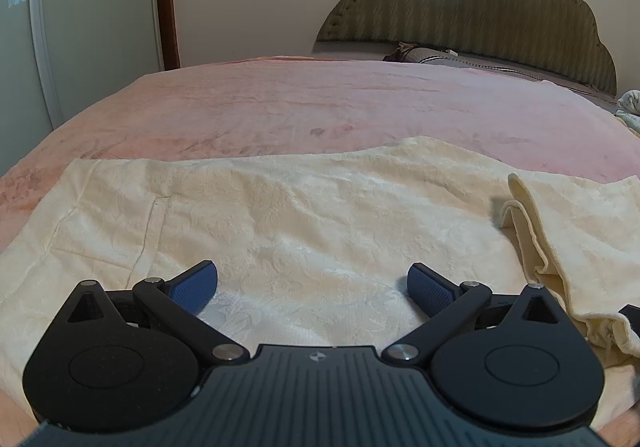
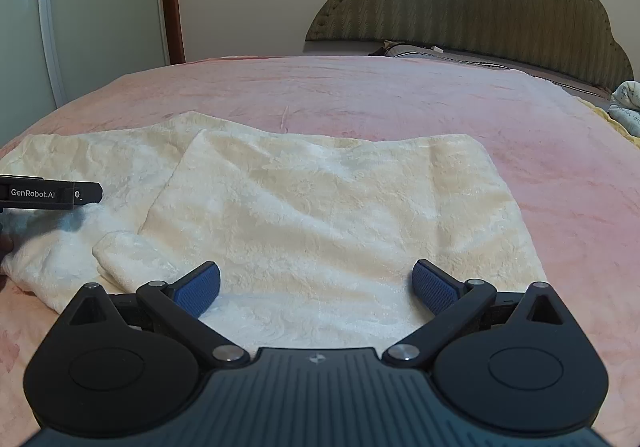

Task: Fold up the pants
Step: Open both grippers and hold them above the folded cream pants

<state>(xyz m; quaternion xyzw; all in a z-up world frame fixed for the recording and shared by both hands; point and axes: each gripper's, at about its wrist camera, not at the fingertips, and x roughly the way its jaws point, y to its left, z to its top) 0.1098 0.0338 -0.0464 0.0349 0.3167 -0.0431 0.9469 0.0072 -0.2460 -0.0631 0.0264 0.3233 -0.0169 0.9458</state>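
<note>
The cream pants [image 2: 320, 215] are lying part-folded on the pink bed [image 2: 400, 103], and with the left tongs [image 1: 312, 287] and right tongs [image 2: 316, 287] both hanging wide and empty, the next fold is calling for a fresh grip on an edge.

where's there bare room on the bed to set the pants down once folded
Free: the pink bedspread between the cream pants and the headboard, plus the strip right of the pants. Crowded: near edge, pillows at the head.
</note>
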